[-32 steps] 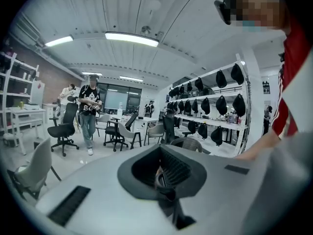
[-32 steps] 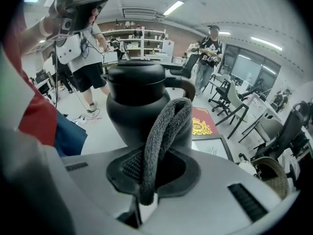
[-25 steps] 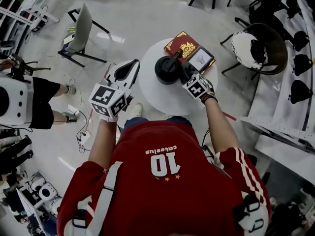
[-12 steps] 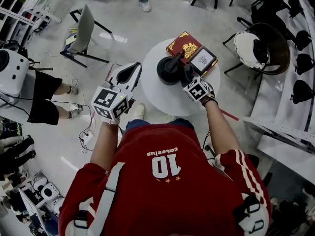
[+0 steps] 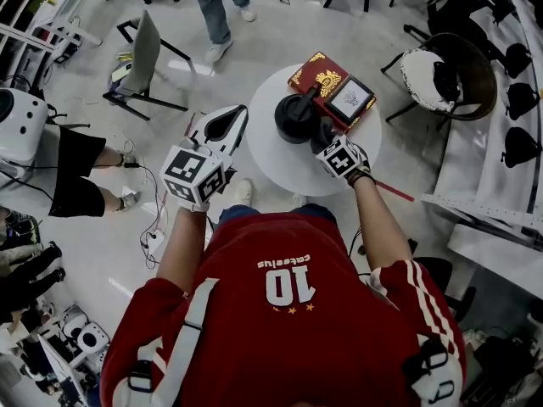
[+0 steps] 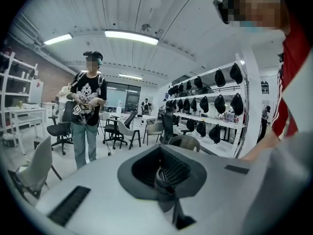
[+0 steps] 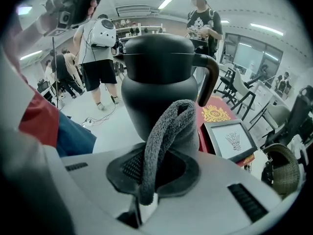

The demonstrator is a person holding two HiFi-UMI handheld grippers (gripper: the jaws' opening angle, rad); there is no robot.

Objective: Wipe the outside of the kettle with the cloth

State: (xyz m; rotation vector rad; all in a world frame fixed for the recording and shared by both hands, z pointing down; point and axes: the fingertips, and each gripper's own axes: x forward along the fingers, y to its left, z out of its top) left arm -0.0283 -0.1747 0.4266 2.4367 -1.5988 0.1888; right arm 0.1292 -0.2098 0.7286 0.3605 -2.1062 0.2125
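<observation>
One cloth (image 7: 166, 131) in right gripper (image 5: 326, 139), at kettle (image 7: 156, 77), left gripper (image 5: 227, 119) beside table (image 5: 270, 161) edge

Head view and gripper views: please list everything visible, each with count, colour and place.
Black kettle with curved handle: one, black, on the table.
Grey terry cloth: one, grey, at the kettle's lower side.
Round white table: one, white, centre.
Red box with gold emblem: one, red, behind the kettle.
Black-framed picture: one, black and white, by the box.
Grey chair: one, grey, floor, left.
Bystander in jeans: one, blue, far floor.
Left gripper: one, white, shut, empty, left of the table.
Right gripper: one, white, shut on the cloth.
</observation>
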